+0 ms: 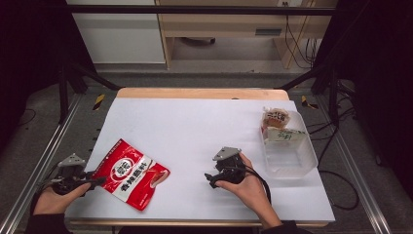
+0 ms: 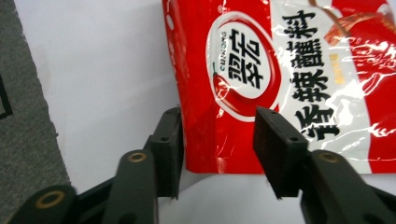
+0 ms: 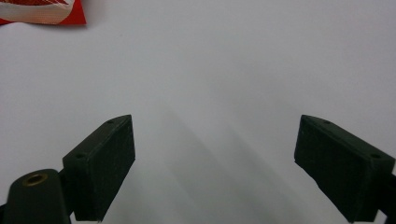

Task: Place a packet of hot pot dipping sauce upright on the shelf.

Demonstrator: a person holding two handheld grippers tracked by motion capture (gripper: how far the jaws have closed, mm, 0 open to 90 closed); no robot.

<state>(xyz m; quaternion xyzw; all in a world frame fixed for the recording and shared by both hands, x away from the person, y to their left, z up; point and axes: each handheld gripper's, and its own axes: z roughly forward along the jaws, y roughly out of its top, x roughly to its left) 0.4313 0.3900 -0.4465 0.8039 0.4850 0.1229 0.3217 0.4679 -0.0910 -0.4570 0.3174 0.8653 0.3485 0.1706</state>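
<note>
High view: one red sauce packet [image 1: 131, 174] lies near the front left of the white counter [image 1: 195, 126], the left tongs [image 1: 97, 181] at its left edge. The right tongs [image 1: 210, 178] rest mid-counter, apart from one clear tub [image 1: 288, 157] holding two wrapped snacks [image 1: 276, 119]. Grey floor and pale cabinets lie beyond.

Left gripper view: the left tongs [image 2: 219, 147] straddle the packet's [image 2: 280, 79] lower corner, pads not pressing.

Right gripper view: the right tongs [image 3: 215, 165] gape wide over bare counter [image 3: 224, 60].
</note>
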